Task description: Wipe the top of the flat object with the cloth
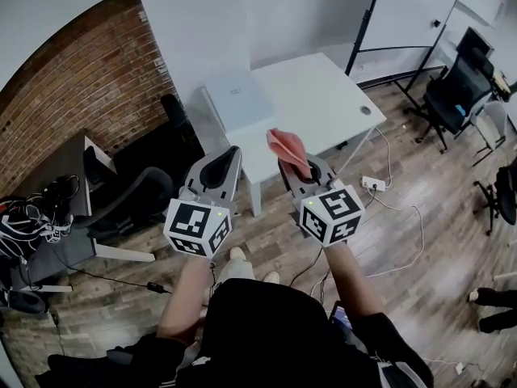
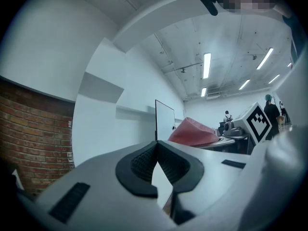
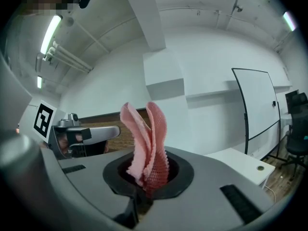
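On the white table (image 1: 323,95) ahead, the flat object (image 1: 238,101) lies by the left edge, not wiped yet I'd say. The pink cloth (image 1: 286,147) is pinched upright in the right gripper (image 1: 300,168), well short of it, presumably carried ready for wiping. The left gripper (image 1: 229,158) is clamped on nothing.

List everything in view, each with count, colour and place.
table: one, white, ahead of the person
flat object: one, pale blue-white, on the table's left part
cloth: one, pink, standing up out of the right claw
whiteboard: one, white with a black frame, behind the table
office chair: one, black, far right
brick wall: one, red-brown, left
power strip: one, white, on the floor right of the table
left claw: one, grey, shut, empty
right claw: one, grey, shut on the cloth
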